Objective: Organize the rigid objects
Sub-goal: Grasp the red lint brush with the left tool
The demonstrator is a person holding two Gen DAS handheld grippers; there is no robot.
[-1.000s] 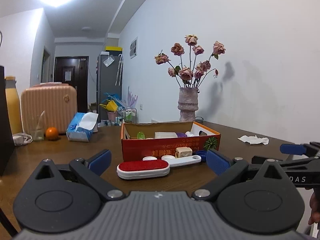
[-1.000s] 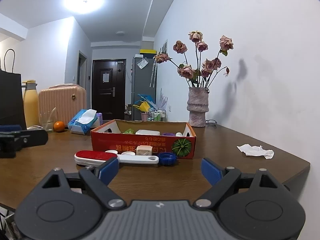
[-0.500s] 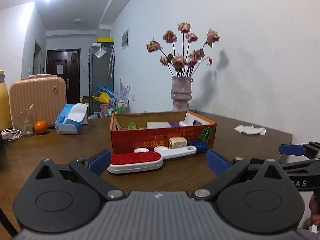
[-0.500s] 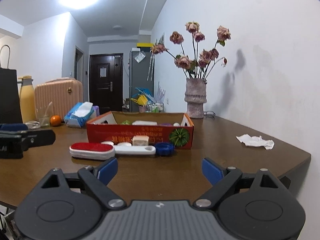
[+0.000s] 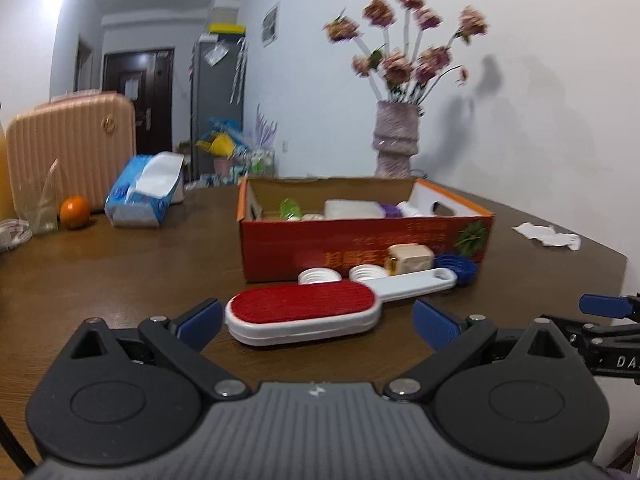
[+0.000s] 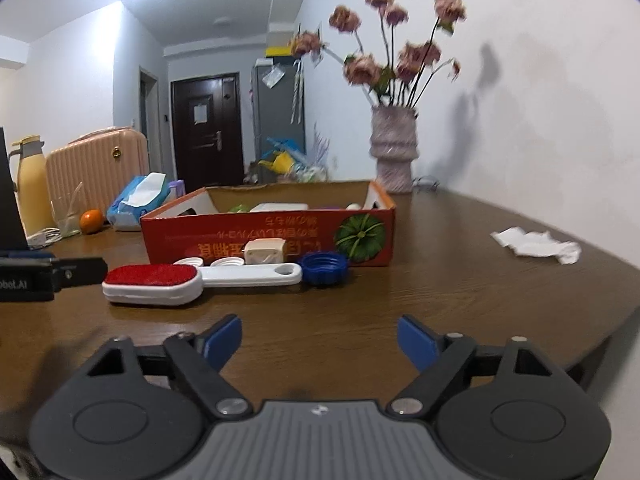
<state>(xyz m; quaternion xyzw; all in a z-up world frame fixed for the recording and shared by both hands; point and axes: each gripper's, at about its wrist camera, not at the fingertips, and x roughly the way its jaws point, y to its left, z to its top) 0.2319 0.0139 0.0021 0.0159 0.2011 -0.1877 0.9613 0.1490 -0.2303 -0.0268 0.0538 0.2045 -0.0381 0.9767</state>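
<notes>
Now, in the left wrist view, the left gripper (image 5: 316, 320) has come closer to the lint brush (image 5: 303, 312) than it was a second ago: the brush's red pad fills more of the gap between the two blue fingertips (image 5: 200, 317), which stand spread wide on either side of it and touch nothing. The brush lies flat on the tabletop (image 5: 120, 276) just in front of the red cardboard box (image 5: 360, 240), its white handle pointing toward the table's right edge, with two white caps (image 5: 320, 276), a cream block (image 5: 409, 258) and a blue cap (image 5: 458, 267) lined up against the box's near wall. That reads as the approach for a first pick, with the brush likely bound for the box, which already holds a few items. The gripper is held level and low, aimed straight along the pad's length. In the right wrist view, the right gripper (image 6: 320, 342) has also advanced and tipped down a little, so more of the tabletop shows; its fingers are likewise spread apart and empty, hovering over bare wood near the table's near edge, well short of the blue cap (image 6: 324, 268). The left gripper's body shows at the left edge of this view, just beside the brush (image 6: 154, 283).
</notes>
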